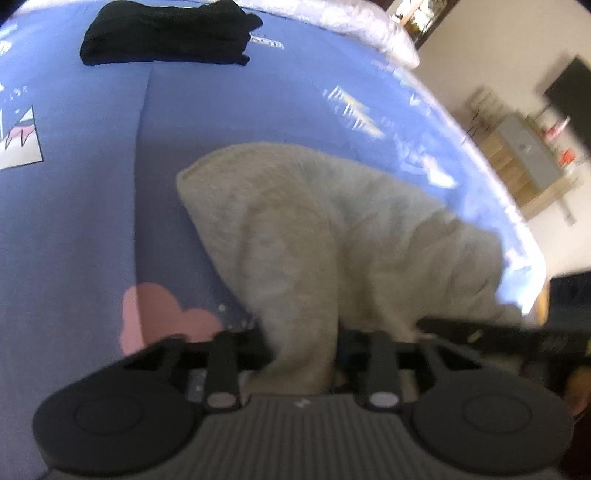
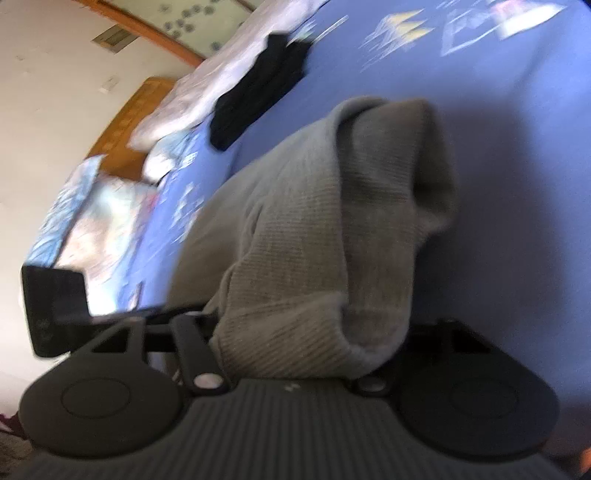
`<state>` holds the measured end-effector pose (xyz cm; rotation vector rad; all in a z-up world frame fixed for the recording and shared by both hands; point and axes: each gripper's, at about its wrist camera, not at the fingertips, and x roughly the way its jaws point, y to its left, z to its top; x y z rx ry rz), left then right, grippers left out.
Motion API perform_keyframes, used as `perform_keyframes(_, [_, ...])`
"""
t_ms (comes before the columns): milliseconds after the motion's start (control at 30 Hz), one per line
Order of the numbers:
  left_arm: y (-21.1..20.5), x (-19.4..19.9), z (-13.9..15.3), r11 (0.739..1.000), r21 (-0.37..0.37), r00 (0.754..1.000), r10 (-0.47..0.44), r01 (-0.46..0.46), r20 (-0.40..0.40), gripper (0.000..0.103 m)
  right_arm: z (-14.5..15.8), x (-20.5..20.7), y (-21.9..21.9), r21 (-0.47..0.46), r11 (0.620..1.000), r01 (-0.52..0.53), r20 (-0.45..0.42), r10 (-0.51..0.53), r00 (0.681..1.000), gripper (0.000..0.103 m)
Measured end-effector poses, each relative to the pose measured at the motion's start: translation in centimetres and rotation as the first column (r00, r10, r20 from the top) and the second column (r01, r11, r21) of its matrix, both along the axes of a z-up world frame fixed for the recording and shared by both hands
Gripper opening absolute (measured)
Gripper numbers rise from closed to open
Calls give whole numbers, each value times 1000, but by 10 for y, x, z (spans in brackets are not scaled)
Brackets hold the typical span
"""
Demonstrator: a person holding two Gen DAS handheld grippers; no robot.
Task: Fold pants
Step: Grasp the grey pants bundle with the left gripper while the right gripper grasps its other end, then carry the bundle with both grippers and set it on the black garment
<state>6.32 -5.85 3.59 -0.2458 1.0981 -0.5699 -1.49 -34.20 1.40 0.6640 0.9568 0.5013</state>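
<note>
Grey pants [image 1: 354,229] are bunched on the blue bedsheet [image 1: 81,206], near my edge of the bed, w/ one end heaped up and the far part lying flatter. Fabric looks thick and ribbed in the right wrist view, so it'll hold bulk at a fold.

Left gripper [image 1: 301,354]: jaws drawn in narrow w/ a strip of the grey fabric running down between them; I read that as pinched. Right gripper [image 2: 291,350]: about half closed, a fat doubled wad of pants [image 2: 314,236] sits between the fingers and spills over them. Can't tell whether the pads are biting yet, since cloth hides the right finger. Both views are smeared, so edges are approximate.

Step in hand, as I judge it: getting both ends of one edge in hand to carry it over for a fold. To do it well, I'd confirm the right side has a firm bite before lifting, otherwise the heavy wad may slip. Keep both hands level and pull apart gently so the edge goes taut, then lay it over w/o dragging the bottom layer. Aim for edge-on-edge.

Around: a folded black garment [image 1: 166,33] lies farther up the bed, well apart from the pants, w/ a pale quilt [image 1: 354,29] bunched beyond it. Shelving and a dark screen sit across the room.
</note>
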Motion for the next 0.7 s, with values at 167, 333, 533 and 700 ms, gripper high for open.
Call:
perform_keyframes(167, [22, 11, 49, 999, -31, 989, 14, -10, 149, 22, 47, 7, 18, -28, 1000, 0, 154, 4, 988, 50])
perform_keyframes(333, [50, 59, 102, 997, -10, 943, 74, -75, 325, 22, 107, 67, 36, -89, 996, -15, 329, 44, 943, 50])
perform_keyframes(533, [64, 155, 134, 975, 91, 869, 138, -204, 475, 23, 151, 185, 76, -197, 980, -19, 458, 109, 882, 50])
perform_keyframes(700, [70, 251, 126, 929, 157, 823, 208, -336, 529, 23, 147, 300, 112, -247, 969, -6, 463, 123, 878, 51])
